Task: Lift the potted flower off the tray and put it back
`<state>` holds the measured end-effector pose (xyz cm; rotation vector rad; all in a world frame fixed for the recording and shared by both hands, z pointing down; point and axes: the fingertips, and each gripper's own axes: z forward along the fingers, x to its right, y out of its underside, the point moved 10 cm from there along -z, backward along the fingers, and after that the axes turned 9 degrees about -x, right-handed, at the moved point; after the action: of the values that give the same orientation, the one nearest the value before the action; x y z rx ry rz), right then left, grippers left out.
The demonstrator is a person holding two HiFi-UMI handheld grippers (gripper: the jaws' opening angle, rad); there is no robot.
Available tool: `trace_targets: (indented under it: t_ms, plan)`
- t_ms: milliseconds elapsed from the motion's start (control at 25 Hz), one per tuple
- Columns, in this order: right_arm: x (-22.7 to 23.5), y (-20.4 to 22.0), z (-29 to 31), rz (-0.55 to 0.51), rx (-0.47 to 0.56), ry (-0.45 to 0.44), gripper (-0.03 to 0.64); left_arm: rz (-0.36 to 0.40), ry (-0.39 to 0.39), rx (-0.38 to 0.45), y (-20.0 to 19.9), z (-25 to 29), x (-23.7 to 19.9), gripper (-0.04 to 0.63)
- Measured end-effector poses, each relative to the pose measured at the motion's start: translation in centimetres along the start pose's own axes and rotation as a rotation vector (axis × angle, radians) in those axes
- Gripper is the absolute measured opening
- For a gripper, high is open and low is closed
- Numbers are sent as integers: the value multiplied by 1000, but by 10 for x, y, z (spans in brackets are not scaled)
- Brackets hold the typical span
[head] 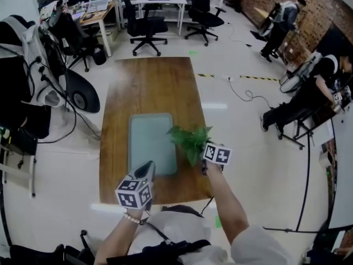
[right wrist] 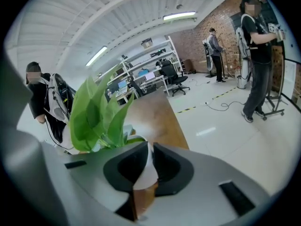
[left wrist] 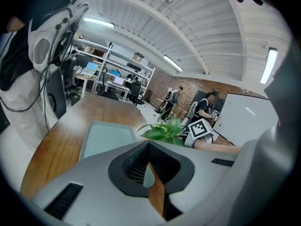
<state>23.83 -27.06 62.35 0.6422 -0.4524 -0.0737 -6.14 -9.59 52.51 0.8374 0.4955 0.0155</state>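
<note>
The potted flower has broad green leaves and stands at the right edge of the pale green tray on the wooden table. Its leaves hide the pot in the head view. My right gripper reaches in under the leaves from the near side. In the right gripper view the pot's white wall sits pinched between the jaws of the right gripper, with the leaves rising at the left. My left gripper hovers over the tray's near edge with its jaws together and nothing in them. The left gripper view shows the tray and the plant ahead.
Office chairs and desks stand beyond the table's far end. People and equipment are at the right by a brick wall. A dark backpack and gear stand at the left. A cable lies on the floor.
</note>
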Motion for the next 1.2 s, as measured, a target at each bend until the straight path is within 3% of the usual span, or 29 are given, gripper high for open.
trace_targets:
  t_ms: [320, 600, 960, 1200]
  plan:
    - [-60, -24, -9, -44, 54, -107, 40, -30, -41, 19, 9, -19, -11, -3]
    - [-139, -9, 25, -142, -24, -203, 40, -69, -104, 42, 21, -47, -28, -4]
    - [-191, 28, 64, -212, -117, -201, 40, -134, -187, 74, 35, -88, -61, -5]
    - [-197, 44, 69, -214, -134, -164, 44, -152, -191, 72, 42, -101, -74, -3]
